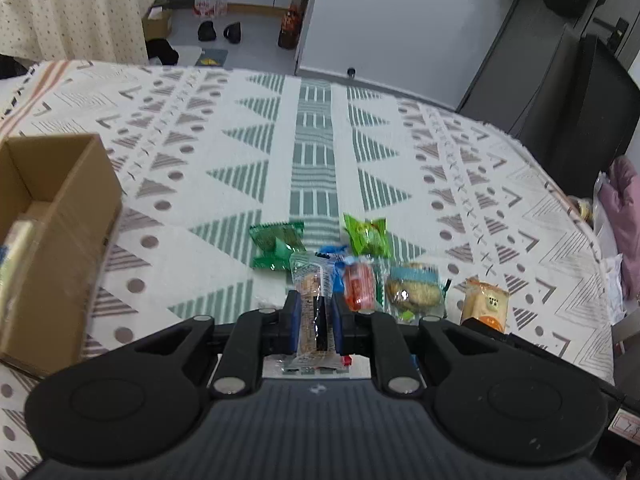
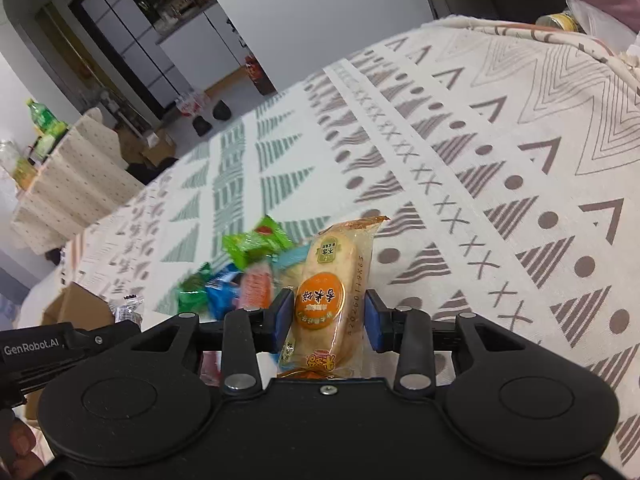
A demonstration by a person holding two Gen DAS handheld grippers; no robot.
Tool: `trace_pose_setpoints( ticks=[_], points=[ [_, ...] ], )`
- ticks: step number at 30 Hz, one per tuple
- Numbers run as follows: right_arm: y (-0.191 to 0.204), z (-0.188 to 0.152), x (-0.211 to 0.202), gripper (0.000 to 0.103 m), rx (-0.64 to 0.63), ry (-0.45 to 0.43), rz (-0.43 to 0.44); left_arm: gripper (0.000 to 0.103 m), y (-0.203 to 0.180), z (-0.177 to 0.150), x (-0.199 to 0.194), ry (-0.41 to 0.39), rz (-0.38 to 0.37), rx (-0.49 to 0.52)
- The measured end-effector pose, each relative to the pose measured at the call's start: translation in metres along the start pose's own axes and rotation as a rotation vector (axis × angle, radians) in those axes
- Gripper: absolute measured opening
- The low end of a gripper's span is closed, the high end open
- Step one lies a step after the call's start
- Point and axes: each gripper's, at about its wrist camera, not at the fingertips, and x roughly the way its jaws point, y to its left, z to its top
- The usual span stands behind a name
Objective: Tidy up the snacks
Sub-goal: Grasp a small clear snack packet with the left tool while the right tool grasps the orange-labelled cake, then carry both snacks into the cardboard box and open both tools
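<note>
In the left wrist view my left gripper [image 1: 317,316] is shut on a clear-wrapped snack bar [image 1: 308,292], held lengthwise between the blue pads above the patterned tablecloth [image 1: 240,140]. Just beyond it lie a dark green packet [image 1: 276,244], a light green packet [image 1: 368,236], a blue packet [image 1: 332,254], a red packet [image 1: 358,286] and an oat cookie pack [image 1: 414,290]. In the right wrist view my right gripper [image 2: 328,320] is shut on an orange-labelled rice cracker packet [image 2: 328,284], which also shows at the pile's right end [image 1: 486,300].
An open cardboard box [image 1: 52,220] stands at the table's left, also seen low left [image 2: 76,304] beside the left gripper's body [image 2: 60,346]. A hand [image 2: 16,440] shows at the bottom left. Black furniture [image 1: 580,112] stands past the table's far right edge.
</note>
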Motion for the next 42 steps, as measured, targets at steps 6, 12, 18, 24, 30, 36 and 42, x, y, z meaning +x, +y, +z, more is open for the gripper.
trace_pose_setpoints(
  ticks=[6, 12, 18, 24, 30, 36, 42],
  points=[
    [0.018, -0.003, -0.025, 0.037, -0.025, -0.038, 0.023, 0.015, 0.012, 0.010, -0.027, -0.036, -0.015, -0.008],
    [0.050, -0.002, -0.051, 0.037, -0.056, -0.060, 0.053, 0.015, 0.027, 0.020, -0.060, -0.061, -0.030, -0.005],
    [0.091, 0.003, -0.081, 0.037, -0.106, -0.076, 0.079, 0.015, 0.050, 0.033, -0.096, -0.073, -0.047, -0.028],
    [0.124, 0.014, -0.101, 0.037, -0.149, -0.103, 0.085, 0.015, 0.074, 0.046, -0.128, -0.108, -0.062, -0.056],
    [0.151, 0.022, -0.108, 0.037, -0.161, -0.111, 0.089, 0.015, 0.097, 0.060, -0.150, -0.138, -0.086, -0.081],
    [0.182, 0.027, -0.112, 0.037, -0.197, -0.127, 0.094, 0.015, 0.125, 0.070, -0.165, -0.148, -0.104, -0.110],
    [0.212, 0.029, -0.110, 0.037, -0.224, -0.132, 0.110, 0.015, 0.158, 0.078, -0.175, -0.162, -0.120, -0.152]
  ],
)
